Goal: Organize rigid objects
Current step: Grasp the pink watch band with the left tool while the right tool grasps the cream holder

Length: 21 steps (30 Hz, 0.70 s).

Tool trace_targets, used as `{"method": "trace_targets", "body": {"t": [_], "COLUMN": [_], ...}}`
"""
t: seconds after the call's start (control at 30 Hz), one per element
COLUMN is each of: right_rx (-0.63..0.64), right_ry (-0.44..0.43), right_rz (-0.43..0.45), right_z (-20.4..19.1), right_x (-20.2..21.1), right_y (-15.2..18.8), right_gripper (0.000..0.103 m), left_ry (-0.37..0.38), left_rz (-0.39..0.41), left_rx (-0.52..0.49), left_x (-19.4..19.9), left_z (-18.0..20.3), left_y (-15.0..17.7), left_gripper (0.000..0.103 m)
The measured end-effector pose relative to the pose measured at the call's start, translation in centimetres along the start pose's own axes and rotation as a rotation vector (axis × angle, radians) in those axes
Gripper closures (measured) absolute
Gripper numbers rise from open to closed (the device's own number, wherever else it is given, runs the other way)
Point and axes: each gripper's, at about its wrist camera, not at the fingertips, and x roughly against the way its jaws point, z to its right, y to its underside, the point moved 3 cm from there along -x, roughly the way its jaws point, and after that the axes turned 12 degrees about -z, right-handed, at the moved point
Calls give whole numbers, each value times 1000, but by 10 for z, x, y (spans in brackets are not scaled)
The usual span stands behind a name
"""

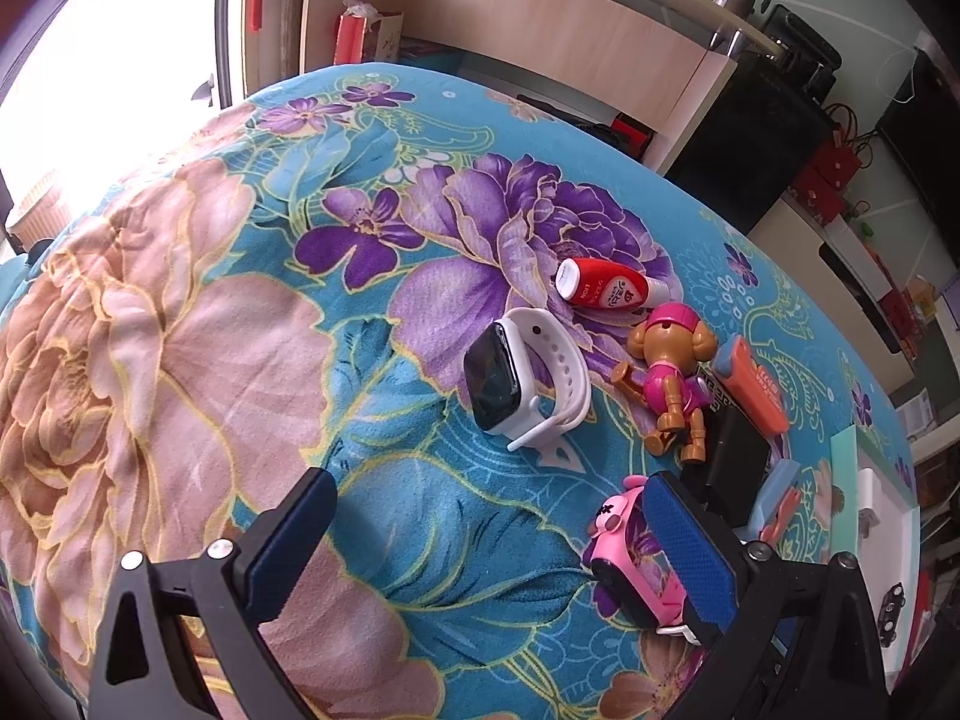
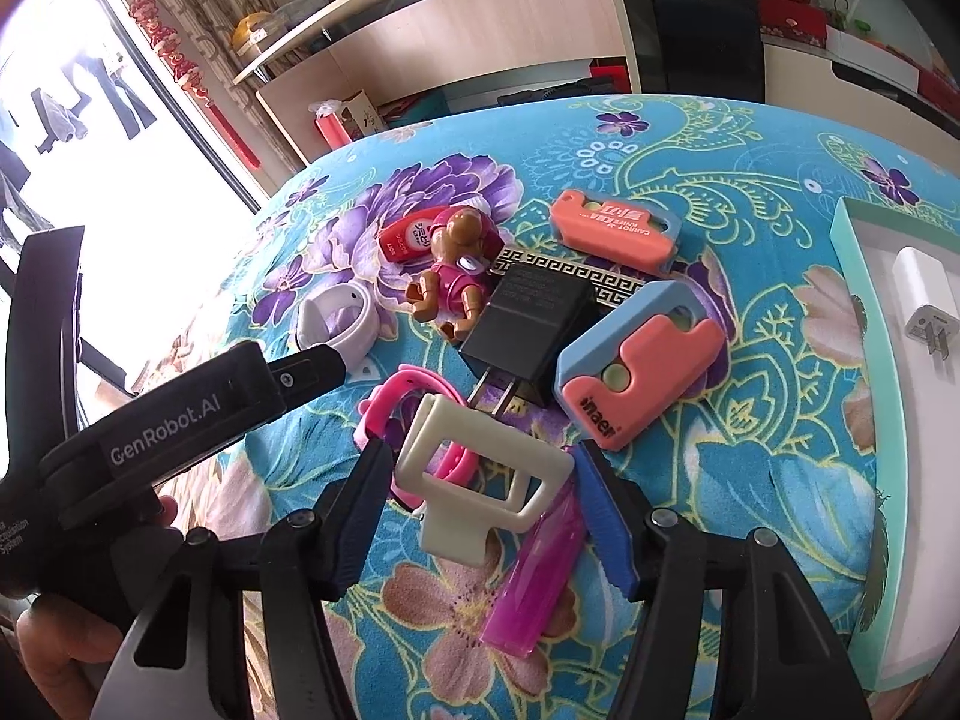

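Fingers (image 1: 303, 546) of the left gripper (image 1: 486, 546) stand wide apart over the flowered bedspread (image 1: 210, 360), holding nothing. One blue pad sits just beside a pink watch (image 1: 630, 576), possibly touching it. Ahead lie a white smartwatch (image 1: 528, 384), a red bottle (image 1: 606, 288) on its side, a pink-suited toy dog figure (image 1: 672, 384), an orange cutter (image 1: 753, 384) and a black charger (image 1: 732, 468), all loose and crowded together. Far right, the teal-rimmed box (image 1: 843, 462) shows a white plug inside.

From the right wrist, the right gripper (image 2: 480, 516) has its fingers (image 2: 360, 516) closed partway around a cream plastic frame (image 2: 480, 480), which looks pinched between them and raised above a translucent magenta lighter (image 2: 534, 582). Beyond are the black charger (image 2: 528, 324) with prongs toward the camera, a blue-and-coral cutter (image 2: 636, 372), a second coral cutter (image 2: 612, 228), the toy and the bottle. The box (image 2: 852, 252) holds only a white charger (image 2: 927, 306).

I'd judge the sorting barely begun: one item boxed, one in hand, the rest waiting.
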Motion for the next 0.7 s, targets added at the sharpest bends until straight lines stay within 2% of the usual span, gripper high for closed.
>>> {"method": "trace_targets", "body": {"t": [0.37,0.7], "right_rx": [-30,-127], "right_ry": [-7,16], "right_rz": [32,100], "right_z": [9,46], "right_x": [14,40], "right_y": [-2,-5], "right_gripper": [41,41], "left_ry": [-7,-12], "left_rz": [-5,-19], "left_rx": [-15,-74], "left_x": [0,-3], "left_z": [4,18], "left_y": [0,3], "left_gripper": [0,0]}}
